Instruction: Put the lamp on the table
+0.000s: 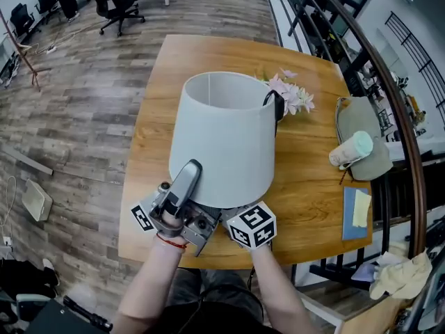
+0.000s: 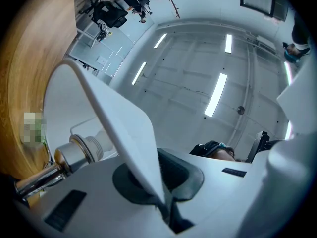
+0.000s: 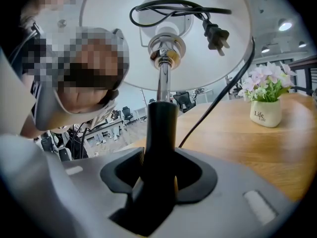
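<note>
Right gripper [image 3: 158, 182] clamps the lamp [image 1: 224, 141] stem [image 3: 159, 125]; left gripper [image 2: 161, 195] pinches the shade [image 2: 111, 115] rim, over the table's [image 1: 313, 193] near edge. Shade looks flimsy, so the stem should bear the weight.

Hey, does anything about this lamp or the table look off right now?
Yes. The lamp's power cord and plug are looped up inside the lampshade, around the bulb socket. Also, a lidded cup lies on its side on the grey bag.

one lamp [image 1: 222, 138], one table [image 1: 306, 200], one flowerpot [image 3: 265, 114]
</note>
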Motion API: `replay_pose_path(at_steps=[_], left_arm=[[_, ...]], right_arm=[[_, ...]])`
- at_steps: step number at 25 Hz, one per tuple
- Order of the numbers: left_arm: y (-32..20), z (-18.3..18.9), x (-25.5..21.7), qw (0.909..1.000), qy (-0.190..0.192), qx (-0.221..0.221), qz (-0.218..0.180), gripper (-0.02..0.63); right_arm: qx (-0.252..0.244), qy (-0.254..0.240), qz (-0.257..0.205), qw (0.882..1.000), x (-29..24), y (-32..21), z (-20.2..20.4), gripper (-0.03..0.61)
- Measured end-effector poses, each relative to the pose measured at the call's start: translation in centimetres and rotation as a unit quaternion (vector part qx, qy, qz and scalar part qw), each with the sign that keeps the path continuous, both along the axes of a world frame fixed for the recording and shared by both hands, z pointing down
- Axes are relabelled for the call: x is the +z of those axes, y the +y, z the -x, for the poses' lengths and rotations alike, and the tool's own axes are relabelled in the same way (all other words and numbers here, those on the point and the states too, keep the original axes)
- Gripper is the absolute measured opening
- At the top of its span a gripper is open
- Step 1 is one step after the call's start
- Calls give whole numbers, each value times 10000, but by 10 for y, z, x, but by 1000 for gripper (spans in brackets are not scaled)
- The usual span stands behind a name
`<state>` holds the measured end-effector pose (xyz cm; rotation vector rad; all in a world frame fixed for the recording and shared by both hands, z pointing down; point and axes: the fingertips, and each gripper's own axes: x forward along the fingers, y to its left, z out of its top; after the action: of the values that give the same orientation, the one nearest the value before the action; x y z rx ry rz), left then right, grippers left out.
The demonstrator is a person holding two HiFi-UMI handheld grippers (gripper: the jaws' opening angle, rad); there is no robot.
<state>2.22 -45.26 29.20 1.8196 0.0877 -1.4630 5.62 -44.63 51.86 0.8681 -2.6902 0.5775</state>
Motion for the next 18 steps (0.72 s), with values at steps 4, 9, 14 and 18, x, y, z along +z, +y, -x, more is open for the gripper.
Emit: replay_pose_path(at_steps=[4,9,14,18], left_arm=[[-7,0,5,10000,24,-54,32,-2],[-11,0,7,10000,41,-49,45,0],[-14,0,9,10000,60,-45,47,-1],[-12,1,9,9999,90,-49,46,0]], right_arm=[[-35,46,-21,10000,4,-7,-1,189],[-31,79,-44,10000,7,-11,-2,189],[-34,114,-64,9999,9,-15,-2,189],[-50,144,-84,9998,9,-13,-1,189]])
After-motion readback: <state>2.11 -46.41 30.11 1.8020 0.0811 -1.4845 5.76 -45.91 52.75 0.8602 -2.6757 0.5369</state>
